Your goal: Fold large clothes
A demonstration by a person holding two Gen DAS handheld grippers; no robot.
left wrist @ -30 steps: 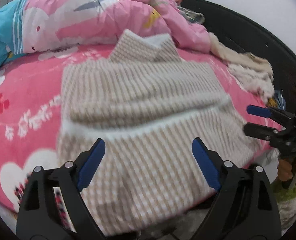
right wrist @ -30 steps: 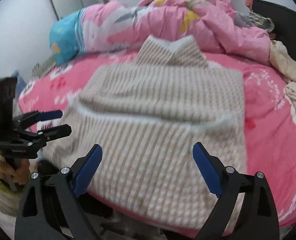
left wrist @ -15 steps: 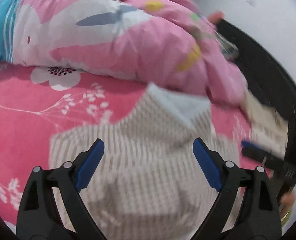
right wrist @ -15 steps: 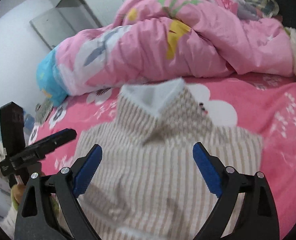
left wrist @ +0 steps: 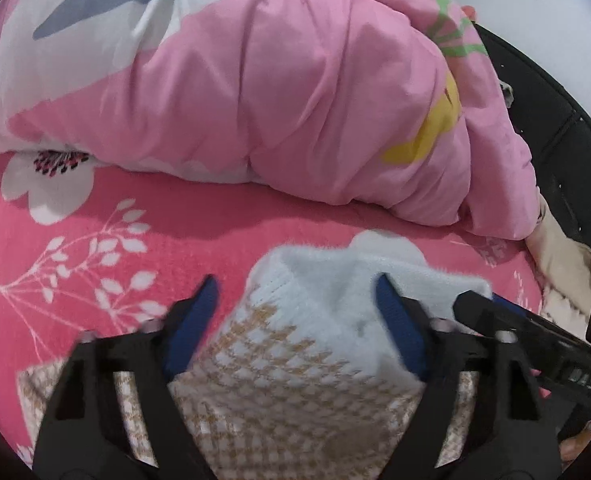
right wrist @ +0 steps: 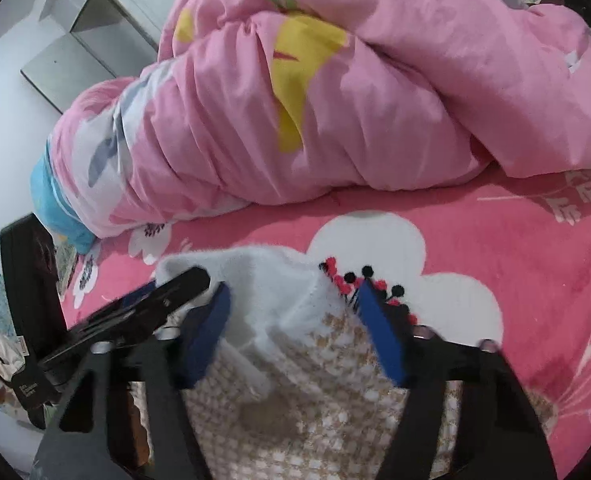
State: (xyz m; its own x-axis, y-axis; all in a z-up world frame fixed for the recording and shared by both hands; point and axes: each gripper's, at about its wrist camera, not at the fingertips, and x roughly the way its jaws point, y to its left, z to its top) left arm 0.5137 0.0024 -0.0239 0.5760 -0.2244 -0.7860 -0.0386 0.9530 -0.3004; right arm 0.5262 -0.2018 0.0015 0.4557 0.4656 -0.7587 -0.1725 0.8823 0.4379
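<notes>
Left wrist view: left gripper [left wrist: 295, 320] and right gripper [right wrist: 295, 320], jaws just closing, straddle the beige-and-white houndstooth knitted sweater's [left wrist: 295, 380] white collar; grip uncertain, final fold remains.

Ahead of my tongs the heaped pink duvet [left wrist: 279, 92] walls off the bed; open pink sheet [left wrist: 95, 240] lies to its near side.

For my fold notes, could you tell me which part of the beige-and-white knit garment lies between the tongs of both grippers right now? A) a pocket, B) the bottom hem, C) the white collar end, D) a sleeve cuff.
C: in both wrist views the fluffy white collar of the knit garment sits between the blue tongs of the left gripper and the right gripper.
</notes>
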